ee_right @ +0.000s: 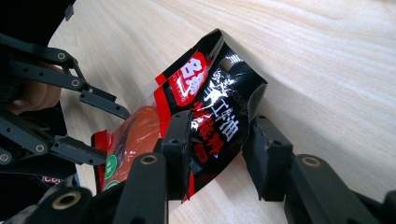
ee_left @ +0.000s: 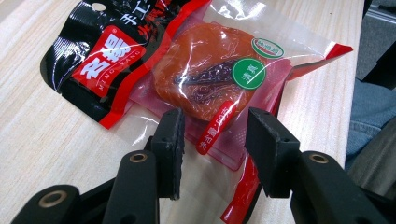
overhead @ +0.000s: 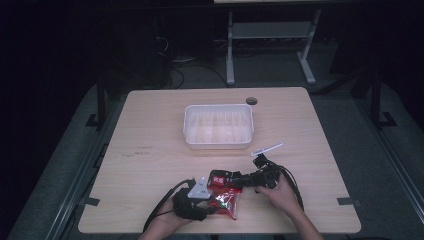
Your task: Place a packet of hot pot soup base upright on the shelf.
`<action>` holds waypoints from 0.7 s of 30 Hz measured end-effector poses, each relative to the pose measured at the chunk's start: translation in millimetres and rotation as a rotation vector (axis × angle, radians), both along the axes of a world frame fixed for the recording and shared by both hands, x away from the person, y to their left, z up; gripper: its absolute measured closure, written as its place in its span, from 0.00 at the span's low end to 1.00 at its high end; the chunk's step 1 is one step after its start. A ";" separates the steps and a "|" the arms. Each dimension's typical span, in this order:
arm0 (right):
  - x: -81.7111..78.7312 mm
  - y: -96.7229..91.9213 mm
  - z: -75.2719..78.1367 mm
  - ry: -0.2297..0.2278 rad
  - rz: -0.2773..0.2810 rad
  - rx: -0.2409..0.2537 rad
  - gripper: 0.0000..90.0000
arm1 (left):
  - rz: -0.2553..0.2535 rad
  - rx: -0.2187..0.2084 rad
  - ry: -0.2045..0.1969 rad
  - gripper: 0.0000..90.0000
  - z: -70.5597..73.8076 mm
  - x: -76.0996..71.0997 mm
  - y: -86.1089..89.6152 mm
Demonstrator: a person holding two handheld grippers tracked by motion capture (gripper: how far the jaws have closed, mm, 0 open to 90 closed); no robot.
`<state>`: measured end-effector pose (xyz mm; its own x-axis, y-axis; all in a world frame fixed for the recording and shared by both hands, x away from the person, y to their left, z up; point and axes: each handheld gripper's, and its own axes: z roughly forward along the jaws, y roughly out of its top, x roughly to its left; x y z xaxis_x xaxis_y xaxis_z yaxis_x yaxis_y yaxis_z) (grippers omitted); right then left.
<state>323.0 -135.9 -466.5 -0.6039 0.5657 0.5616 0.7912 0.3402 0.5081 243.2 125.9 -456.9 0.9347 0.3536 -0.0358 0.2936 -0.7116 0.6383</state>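
Snack packet, red and black with a clear window over an orange slab of food, sits at the near edge of the table, well short of the white plastic bin that stands toward the middle. Both grippers have hold of it, one at each end. The left gripper is clamped on the clear, window end of the packet, its pads pinching the thin film on the side farthest from the bin. The right gripper has its jaws around the black printed header end, the end nearer the bin; the film buckles and stands up between the pads, so it looks gripped, though lightly. A small white strip lies on the table just right of the bin's near corner.

As a judgement, the work is at an early-to-middle point: the packet is seized from both ends and partly raised off the wood, but it remains sealed and whole, and the bin looks empty. What is left is to tear or pull it open, or to carry it over to the bin.
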 end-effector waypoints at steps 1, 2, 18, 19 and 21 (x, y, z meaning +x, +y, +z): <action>0.3 0.6 -0.7 0.001 0.002 0.003 0.69 | 0.000 -0.001 0.001 0.63 -0.1 0.1 0.1; 0.4 1.5 -1.1 0.008 0.003 0.005 0.69 | -0.001 -0.002 0.001 0.64 -0.2 0.3 0.3; -6.5 11.2 1.9 0.017 0.042 0.007 0.98 | 0.004 -0.001 -0.017 0.63 -0.4 -1.6 0.4; -7.8 10.0 3.8 0.017 0.039 0.017 0.99 | 0.003 0.004 -0.023 0.61 0.0 -1.9 0.3; -8.5 9.1 5.3 0.019 0.036 0.026 0.99 | 0.002 0.006 -0.028 0.60 0.3 -2.1 0.4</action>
<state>314.5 -126.8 -461.1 -0.6124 0.5292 0.5874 0.7885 0.3556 0.5018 241.2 126.3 -456.6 0.9345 0.3559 -0.0079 0.2775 -0.7145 0.6422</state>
